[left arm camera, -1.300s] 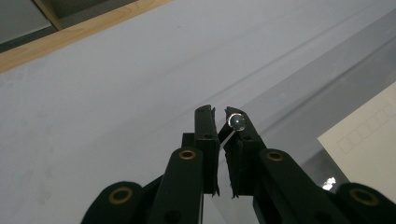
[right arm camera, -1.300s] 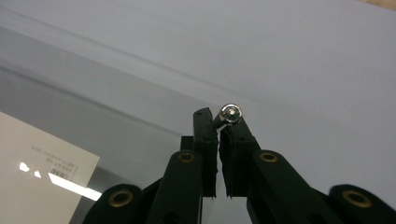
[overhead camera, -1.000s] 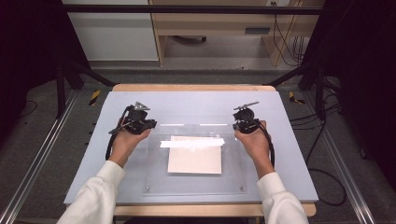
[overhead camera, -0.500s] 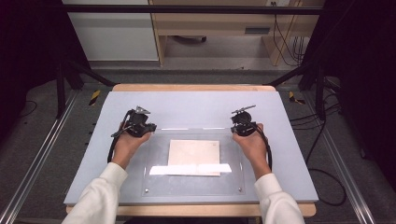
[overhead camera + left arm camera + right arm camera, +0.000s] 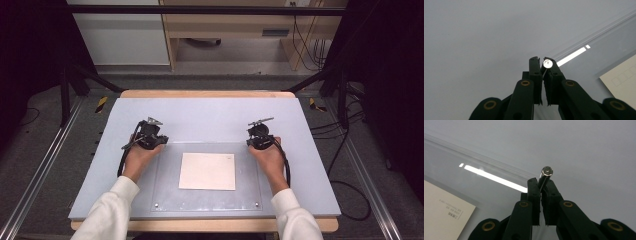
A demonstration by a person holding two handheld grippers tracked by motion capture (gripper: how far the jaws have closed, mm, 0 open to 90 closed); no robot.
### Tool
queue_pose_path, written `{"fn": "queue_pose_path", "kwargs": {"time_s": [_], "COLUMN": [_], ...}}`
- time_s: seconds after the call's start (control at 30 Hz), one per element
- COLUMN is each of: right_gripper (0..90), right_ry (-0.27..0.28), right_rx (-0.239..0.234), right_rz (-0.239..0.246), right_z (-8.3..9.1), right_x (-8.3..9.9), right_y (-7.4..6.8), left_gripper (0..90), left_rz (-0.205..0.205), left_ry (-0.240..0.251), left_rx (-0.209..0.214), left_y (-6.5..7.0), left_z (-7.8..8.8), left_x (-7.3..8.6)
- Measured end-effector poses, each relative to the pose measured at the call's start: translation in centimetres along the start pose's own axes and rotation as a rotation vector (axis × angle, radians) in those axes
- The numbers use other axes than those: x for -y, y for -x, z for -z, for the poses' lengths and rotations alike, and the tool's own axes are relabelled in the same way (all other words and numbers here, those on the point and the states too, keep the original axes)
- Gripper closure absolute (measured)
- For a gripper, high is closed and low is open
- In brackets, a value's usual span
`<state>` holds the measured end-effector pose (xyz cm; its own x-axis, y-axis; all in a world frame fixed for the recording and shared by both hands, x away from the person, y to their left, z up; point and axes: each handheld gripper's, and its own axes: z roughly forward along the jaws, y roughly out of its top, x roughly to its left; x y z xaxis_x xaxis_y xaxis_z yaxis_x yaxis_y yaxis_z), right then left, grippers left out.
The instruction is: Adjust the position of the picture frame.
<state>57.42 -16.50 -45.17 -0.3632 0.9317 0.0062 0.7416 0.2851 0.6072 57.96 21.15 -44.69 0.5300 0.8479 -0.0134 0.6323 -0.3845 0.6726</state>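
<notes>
A clear plastic plate lies over a cream sheet of paper on the grey table mat. My left gripper is shut on the round-headed metal post at the plate's far left corner. My right gripper is shut on the matching post at the far right corner. Seen from the left gripper, the plate and paper lie to the right. From the right gripper, the plate and printed paper lie to the left.
Two small metal posts mark the plate's near corners. Bare mat extends beyond the plate toward the far edge. Black frame legs and cables stand off the table's sides.
Both hands have come down with the plate's far edge. The plate was tilted up and now lies nearly flat over the paper; the glare strip has left its surface.
</notes>
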Motion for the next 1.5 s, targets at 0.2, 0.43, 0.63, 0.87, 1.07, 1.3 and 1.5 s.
{"fn": "queue_pose_path", "kwargs": {"time_s": [0.2, 0.43, 0.63, 0.87, 1.07, 1.3, 1.5], "right_gripper": [85.6, 85.4, 82.4, 69.7, 57.5, 43.9, 53.0], "right_ry": [0.006, 0.029, 0.045, 0.12, 0.205, 0.274, 0.295], "right_rx": [-0.004, -0.007, -0.017, -0.002, -0.004, 0.007, -0.002], "right_rz": [-0.009, -0.008, -0.009, 0.022, 0.055, 0.071, 0.096], "right_z": [-0.4, -0.4, -0.4, 0.6, 1.6, 2.1, 2.2], "right_x": [0.3, 0.6, 0.8, 1.5, 1.8, 1.5, 1.1], "right_y": [0.1, 0.1, 0.3, 0.8, 1.0, 0.8, 0.5], "left_gripper": [84.4, 84.4, 84.0, 59.8, 38.6, 15.5, 10.2], "left_rz": [0.0, -0.001, 0.002, 0.013, 0.008, 0.024, -0.002], "left_ry": [-0.003, 0.005, 0.021, 0.123, 0.201, 0.271, 0.302], "left_rx": [0.002, -0.01, -0.015, -0.07, -0.102, -0.089, -0.078], "left_y": [0.0, 0.1, 0.2, 0.0, -0.1, 0.2, 0.5], "left_z": [-0.2, -0.2, -0.2, 1.0, 2.2, 2.8, 3.0], "left_x": [0.1, 0.3, 0.5, 1.2, 1.6, 2.1, 2.3]}}
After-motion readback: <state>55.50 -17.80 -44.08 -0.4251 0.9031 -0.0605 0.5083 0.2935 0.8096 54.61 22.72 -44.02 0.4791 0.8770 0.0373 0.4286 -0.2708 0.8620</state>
